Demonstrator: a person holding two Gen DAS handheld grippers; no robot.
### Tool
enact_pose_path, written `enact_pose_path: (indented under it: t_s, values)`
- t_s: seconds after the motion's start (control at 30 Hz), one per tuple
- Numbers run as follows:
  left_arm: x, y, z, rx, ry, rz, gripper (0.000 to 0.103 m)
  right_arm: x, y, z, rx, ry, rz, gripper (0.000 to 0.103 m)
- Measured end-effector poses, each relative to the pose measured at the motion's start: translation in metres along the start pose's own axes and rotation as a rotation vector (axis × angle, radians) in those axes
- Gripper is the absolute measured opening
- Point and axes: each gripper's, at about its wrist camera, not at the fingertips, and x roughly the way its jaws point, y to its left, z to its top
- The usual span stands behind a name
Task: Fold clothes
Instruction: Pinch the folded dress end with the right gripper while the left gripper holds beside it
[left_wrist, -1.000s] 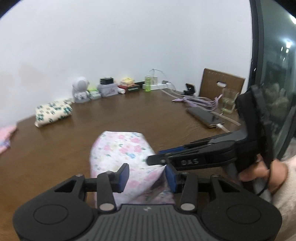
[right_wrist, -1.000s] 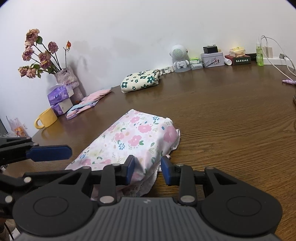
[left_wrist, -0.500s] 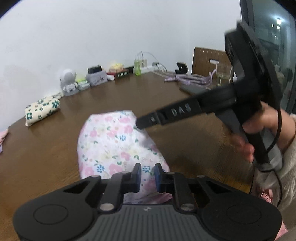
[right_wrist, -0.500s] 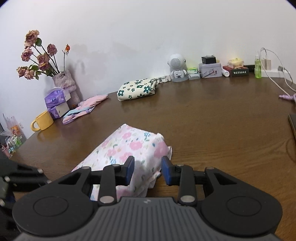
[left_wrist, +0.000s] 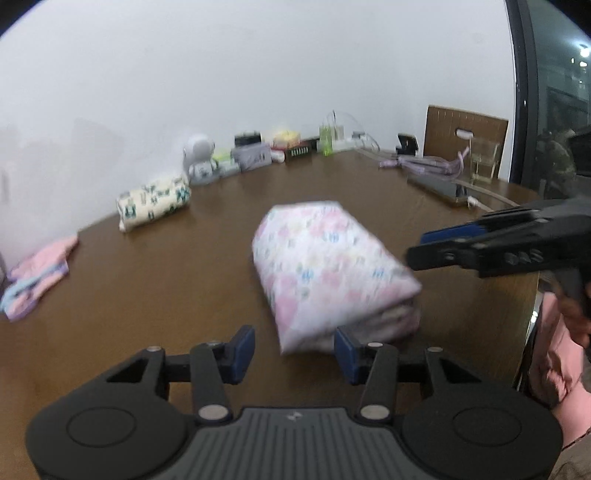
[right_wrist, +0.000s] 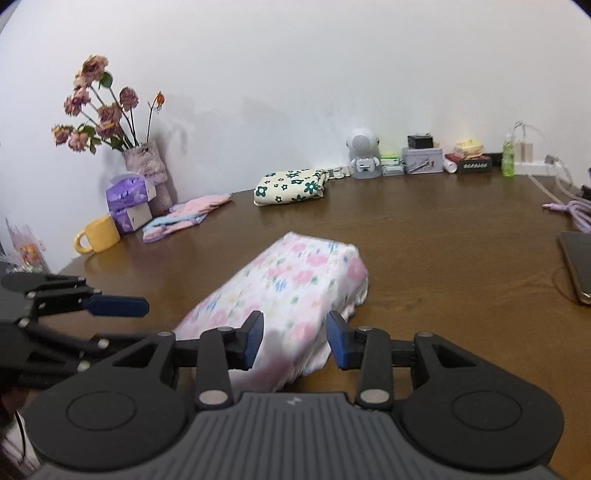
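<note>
- Pink floral folded garment (left_wrist: 328, 266) lies mid-table on brown wood table (left_wrist: 166, 295), long bundle, near end pointing twd the person, layered edges showing at that end.
- L gripper (left_wrist: 293, 349): jaws have just been opening, now stand moderately apart; near corner of the bundle sits just ahead of the gap, pads not pressing cloth. Nothing held.
- R gripper (right_wrist: 294, 339): jaws have just been opening a bit, moderately apart; near end of garment (right_wrist: 288, 295) seen betw the pads but they don't pinch it. Not gripping.
- In L view, R gripper (left_wrist: 443, 243) comes in from the right, tips just beside the bundle's right edge; hand (left_wrist: 576, 314) behind it at table edge.
- In R view, L gripper (right_wrist: 118, 305) is at left, apart from the cloth.
- Open room: bare wood left & right of bundle, and behind it up to the wall clutter.
- Far side: green-flower folded cloth (right_wrist: 291, 186), pink cloth pile (right_wrist: 184, 216), yellow mug (right_wrist: 98, 234), flower vase (right_wrist: 146, 173) at far left.
- Right: phone (right_wrist: 578, 266) near table edge, purple cable (right_wrist: 570, 214) beyond it. L view blurred.
</note>
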Motion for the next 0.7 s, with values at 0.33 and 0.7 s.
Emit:
enact_pose_path:
  t_s: [0.33,0.7]
  values:
    - [0.029,0.001,-0.001,0.061,0.017,-0.022,0.045,0.002,0.04,-0.034,-0.004,-0.002,-0.078,0.038]
    - [0.03,0.006,-0.002,-0.007,-0.048,-0.003,0.017,0.022,0.074,-0.043,-0.059,-0.041,-0.258,0.035]
